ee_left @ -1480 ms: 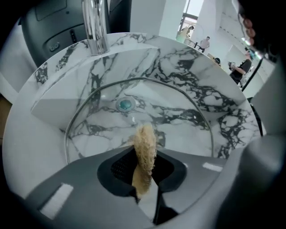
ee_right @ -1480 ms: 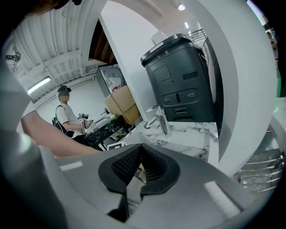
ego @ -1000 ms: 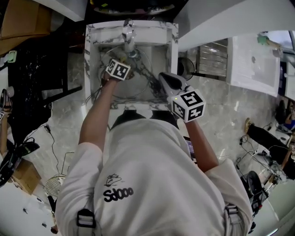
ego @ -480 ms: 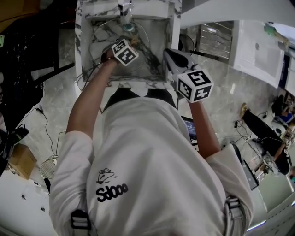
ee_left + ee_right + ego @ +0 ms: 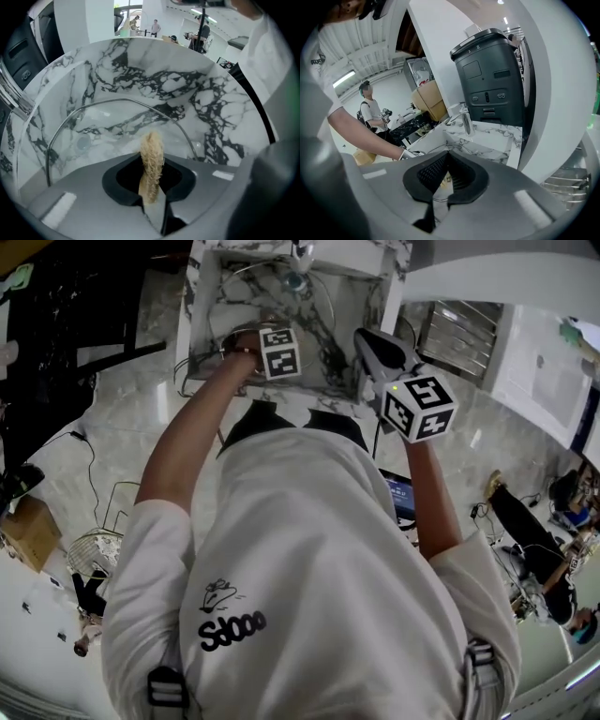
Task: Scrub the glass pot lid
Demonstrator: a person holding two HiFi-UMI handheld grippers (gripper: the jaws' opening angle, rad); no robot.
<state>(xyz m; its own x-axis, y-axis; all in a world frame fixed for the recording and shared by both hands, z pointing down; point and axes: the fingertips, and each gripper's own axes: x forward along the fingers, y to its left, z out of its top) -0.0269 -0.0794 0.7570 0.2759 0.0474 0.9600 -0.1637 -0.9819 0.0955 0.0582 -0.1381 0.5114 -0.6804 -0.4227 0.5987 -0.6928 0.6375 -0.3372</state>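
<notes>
The glass pot lid [image 5: 98,126], clear with a metal rim, lies in the marble sink [image 5: 197,93]. My left gripper [image 5: 151,174] is low inside the basin, just over the lid, and is shut on a tan fibrous scrubber [image 5: 152,150] that sticks out past the jaws. In the head view its marker cube [image 5: 279,351] sits over the sink [image 5: 220,306]. My right gripper [image 5: 446,159] is raised at the sink's right rim [image 5: 367,338], shut, with nothing in it. Whether the scrubber touches the glass is hidden.
A chrome faucet [image 5: 466,123] stands at the sink's far edge [image 5: 300,259]. A dark machine [image 5: 492,75] rises behind the sink. A person [image 5: 370,112] stands further back on the left. Cables lie on the floor [image 5: 94,474], and a laptop [image 5: 398,498] is by my right side.
The head view has swung, so the sink sits higher and further right in frame. My left gripper has drawn a little toward the sink's near edge. The right gripper stays by the right rim.
</notes>
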